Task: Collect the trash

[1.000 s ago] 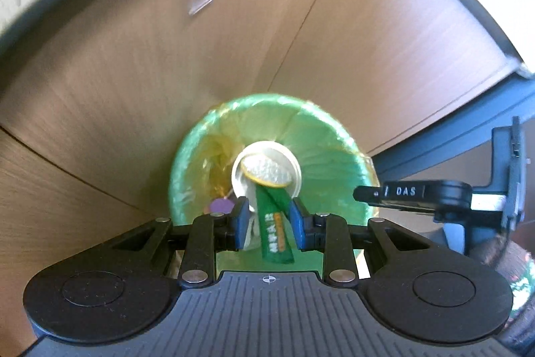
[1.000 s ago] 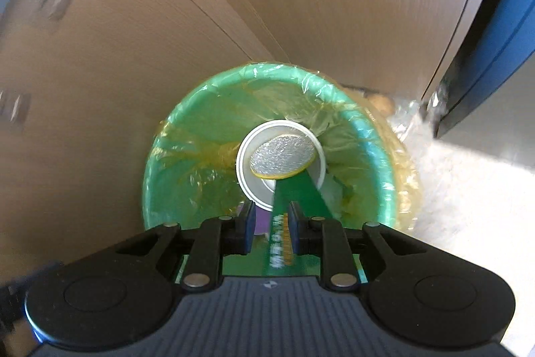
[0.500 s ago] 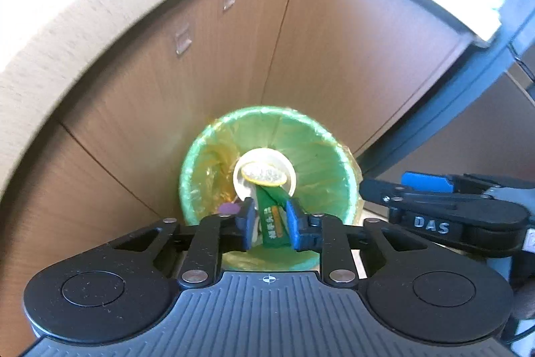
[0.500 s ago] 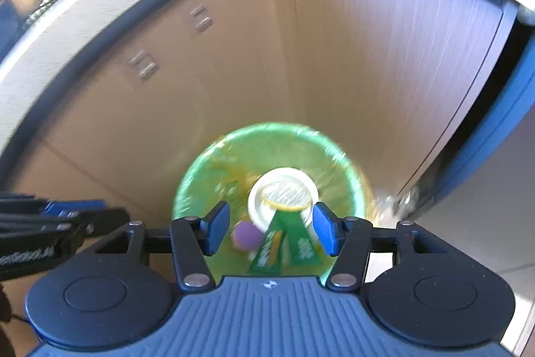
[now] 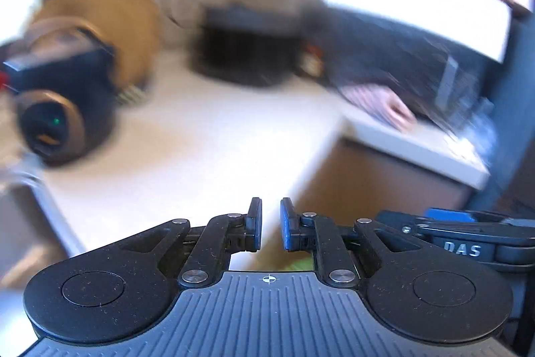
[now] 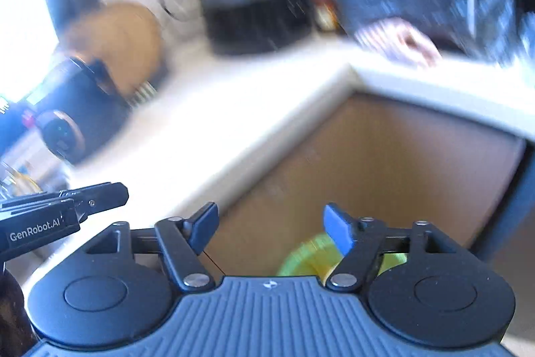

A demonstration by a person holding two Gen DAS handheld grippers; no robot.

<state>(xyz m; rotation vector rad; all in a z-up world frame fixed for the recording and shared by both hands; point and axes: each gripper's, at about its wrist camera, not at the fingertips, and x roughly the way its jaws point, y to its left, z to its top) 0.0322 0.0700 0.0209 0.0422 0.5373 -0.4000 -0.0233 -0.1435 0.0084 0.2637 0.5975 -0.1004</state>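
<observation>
Moved: you have lifted both grippers away from the green bin (image 6: pixel 302 260); a second ago it filled both views, now the white counter (image 5: pixel 207 139) does (everything blurred).
Left gripper (image 5: pixel 271 225): jaws closing, a narrow gap left; nothing between them.
Right gripper (image 6: pixel 271 231): jaws opening, already wide; empty.
Bin: low in your right view, against the brown cabinet (image 6: pixel 384 163); the trash inside cannot be made out.
</observation>
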